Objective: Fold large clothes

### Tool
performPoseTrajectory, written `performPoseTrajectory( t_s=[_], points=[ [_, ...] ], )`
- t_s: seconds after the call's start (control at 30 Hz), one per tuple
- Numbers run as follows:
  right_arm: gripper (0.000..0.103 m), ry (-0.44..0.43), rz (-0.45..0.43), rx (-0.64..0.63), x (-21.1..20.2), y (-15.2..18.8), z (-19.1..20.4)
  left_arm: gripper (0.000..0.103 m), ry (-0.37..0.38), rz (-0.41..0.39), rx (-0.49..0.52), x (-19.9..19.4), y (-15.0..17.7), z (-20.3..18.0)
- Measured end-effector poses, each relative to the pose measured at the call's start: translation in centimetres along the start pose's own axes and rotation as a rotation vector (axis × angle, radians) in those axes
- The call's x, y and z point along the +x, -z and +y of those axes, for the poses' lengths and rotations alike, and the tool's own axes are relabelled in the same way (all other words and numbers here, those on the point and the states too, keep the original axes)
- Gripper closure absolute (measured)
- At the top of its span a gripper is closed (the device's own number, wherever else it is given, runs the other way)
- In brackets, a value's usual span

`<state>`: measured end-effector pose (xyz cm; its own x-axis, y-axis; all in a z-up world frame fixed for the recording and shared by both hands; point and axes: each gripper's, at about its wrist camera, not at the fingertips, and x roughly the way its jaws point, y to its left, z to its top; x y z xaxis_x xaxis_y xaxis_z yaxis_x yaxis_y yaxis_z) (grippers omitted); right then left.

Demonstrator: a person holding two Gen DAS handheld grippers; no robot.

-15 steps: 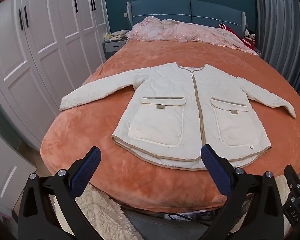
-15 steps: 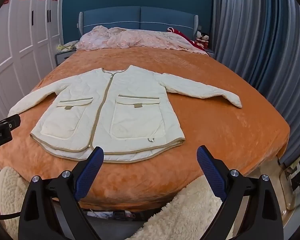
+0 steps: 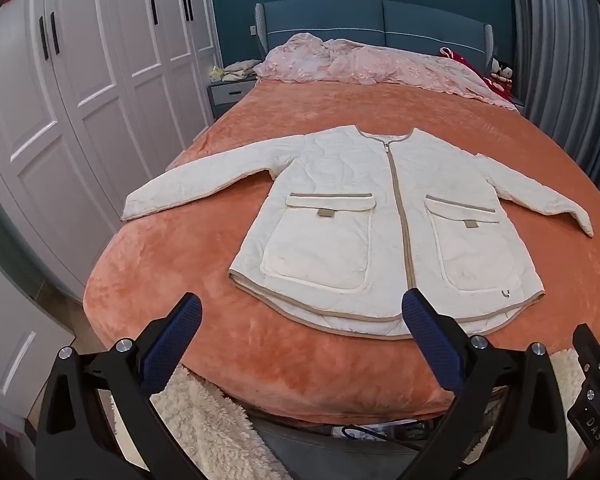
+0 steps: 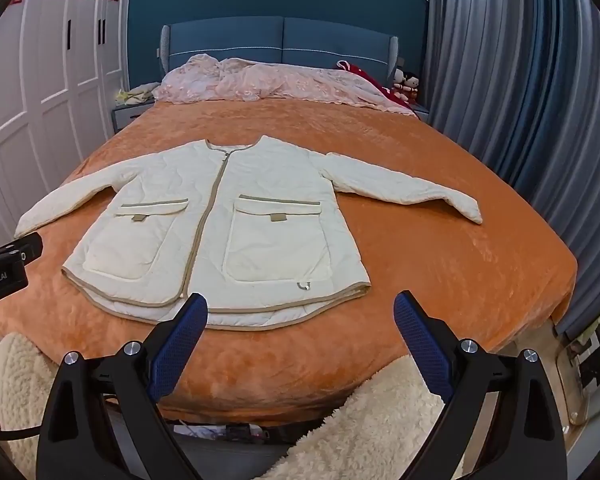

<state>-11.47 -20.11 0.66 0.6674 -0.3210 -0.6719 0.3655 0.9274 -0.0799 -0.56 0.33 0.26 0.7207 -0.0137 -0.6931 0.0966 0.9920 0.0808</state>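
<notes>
The left gripper (image 3: 302, 320) hangs in the air just off the foot of the bed, its two blue-padded fingers (image 3: 172, 346) spread wide with nothing between them, pointing toward the hem of the jacket (image 3: 380, 216) but not touching it. The right gripper (image 4: 300, 320) hangs the same way beside it, its fingers (image 4: 420, 344) also wide apart and holding nothing, aimed at the jacket's lower right corner. The cream quilted jacket lies flat and face up on the orange blanket (image 3: 180, 280), zipped closed down the middle, its tan-trimmed hem nearest the foot of the bed and its collar toward the headboard (image 3: 380, 20). Both sleeves are stretched out to the sides, the left one reaching toward the blanket's edge on the wardrobe side, the right one toward the curtain side. Two large flap pockets sit on either side of the zip. Beyond the jacket, a pink crumpled coverlet (image 3: 372, 66) is heaped against the blue headboard. White wardrobe doors (image 3: 80, 100) stand along the left of the bed, a small nightstand (image 3: 228, 94) sits next to the headboard, and grey-blue curtains (image 4: 520, 100) hang along the right. A fluffy cream fabric (image 4: 360, 432) shows below the grippers at the foot of the bed.
</notes>
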Motion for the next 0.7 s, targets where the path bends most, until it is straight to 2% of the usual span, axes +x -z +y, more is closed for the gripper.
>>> performPoseTrajectory(
  t_s=[0.7],
  points=[
    [0.011,0.003,-0.008,0.006,-0.28,0.49,1.12,0.005,-0.012,0.014,0.005,0.08,0.13,0.11]
  ],
)
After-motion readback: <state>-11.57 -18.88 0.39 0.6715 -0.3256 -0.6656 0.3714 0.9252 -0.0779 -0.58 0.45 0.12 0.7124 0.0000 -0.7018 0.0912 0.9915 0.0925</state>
